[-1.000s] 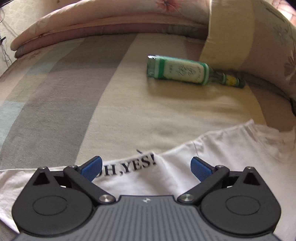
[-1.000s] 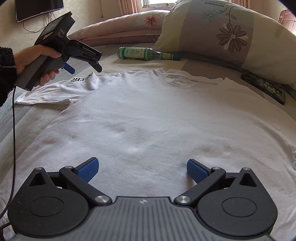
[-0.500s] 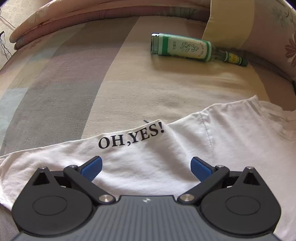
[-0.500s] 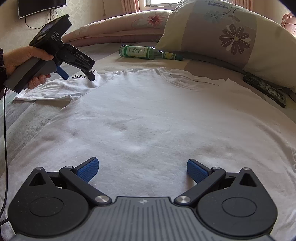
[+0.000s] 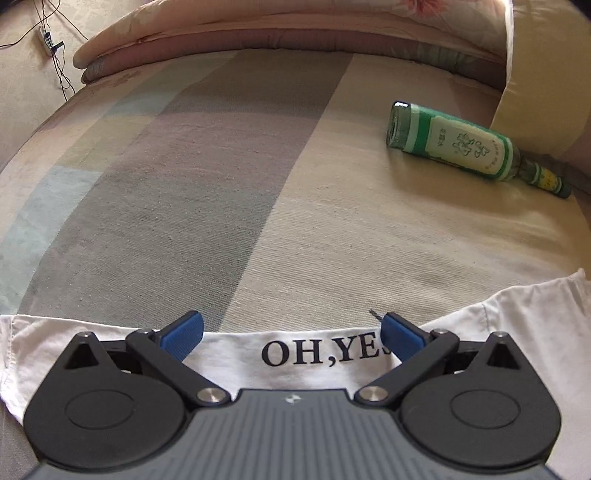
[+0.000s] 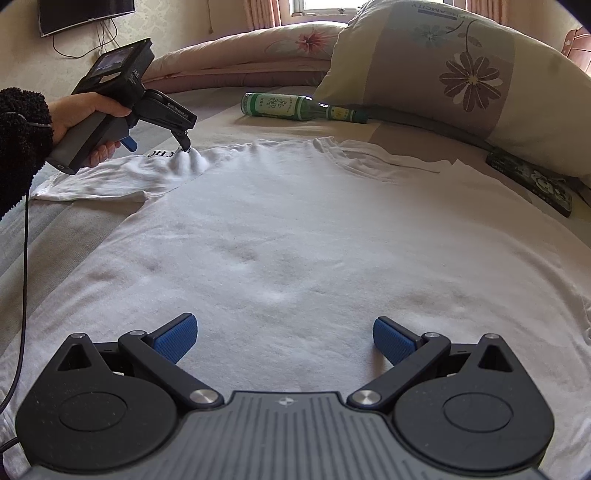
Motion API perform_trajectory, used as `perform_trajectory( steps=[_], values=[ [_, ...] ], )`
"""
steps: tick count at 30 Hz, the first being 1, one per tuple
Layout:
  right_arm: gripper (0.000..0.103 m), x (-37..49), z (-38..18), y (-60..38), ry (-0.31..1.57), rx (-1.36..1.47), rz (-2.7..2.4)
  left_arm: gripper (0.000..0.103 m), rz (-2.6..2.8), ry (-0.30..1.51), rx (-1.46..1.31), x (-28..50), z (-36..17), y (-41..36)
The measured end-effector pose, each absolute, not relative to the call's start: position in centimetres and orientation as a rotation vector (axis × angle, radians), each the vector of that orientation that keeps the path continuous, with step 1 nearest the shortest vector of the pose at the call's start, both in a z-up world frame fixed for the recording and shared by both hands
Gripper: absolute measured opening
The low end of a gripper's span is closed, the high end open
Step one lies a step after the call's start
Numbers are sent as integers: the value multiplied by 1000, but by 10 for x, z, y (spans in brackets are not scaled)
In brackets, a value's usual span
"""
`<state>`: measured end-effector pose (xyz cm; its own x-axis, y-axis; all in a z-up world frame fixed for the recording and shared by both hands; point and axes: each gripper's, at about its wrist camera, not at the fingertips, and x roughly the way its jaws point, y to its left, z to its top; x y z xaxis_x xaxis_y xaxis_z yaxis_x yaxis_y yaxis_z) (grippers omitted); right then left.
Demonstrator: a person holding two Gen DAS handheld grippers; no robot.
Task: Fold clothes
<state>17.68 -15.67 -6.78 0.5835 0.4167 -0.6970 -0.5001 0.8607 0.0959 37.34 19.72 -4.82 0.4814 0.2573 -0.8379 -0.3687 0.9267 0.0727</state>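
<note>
A bed [image 5: 221, 206] fills both views, its cover woven in broad stripes of beige, grey, mauve and pale blue. Far ahead of the tongs a rolled pink floral quilt [image 6: 258, 51] lies across the bed's far edge. Ahead and to the right leans a large pillow [image 6: 461, 70] with a daisy print on a grey band. The wall [image 6: 177, 22] behind has pale patterned paper; a dark television [image 6: 81, 14] hangs at upper left with cables trailing below. A window [image 6: 317, 5] with pink curtains lets in daylight from straight ahead.
</note>
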Motion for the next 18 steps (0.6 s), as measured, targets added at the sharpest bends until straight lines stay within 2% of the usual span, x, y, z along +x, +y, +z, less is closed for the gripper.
perform_trajectory(
  steps=[4, 9, 14, 18],
  values=[
    [103, 176, -65, -157, 775, -110, 539, 102, 294, 975, -153, 354, -39, 189],
    [103, 174, -64, -155, 771, -113, 546, 102, 258, 1041, -185, 351, -58, 186],
    [103, 176, -65, -158, 775, -107, 538, 103, 376, 1006, -95, 360, -65, 198],
    [103, 175, -62, -162, 764, -93, 532, 102, 364, 956, -187, 341, -51, 205]
  ],
)
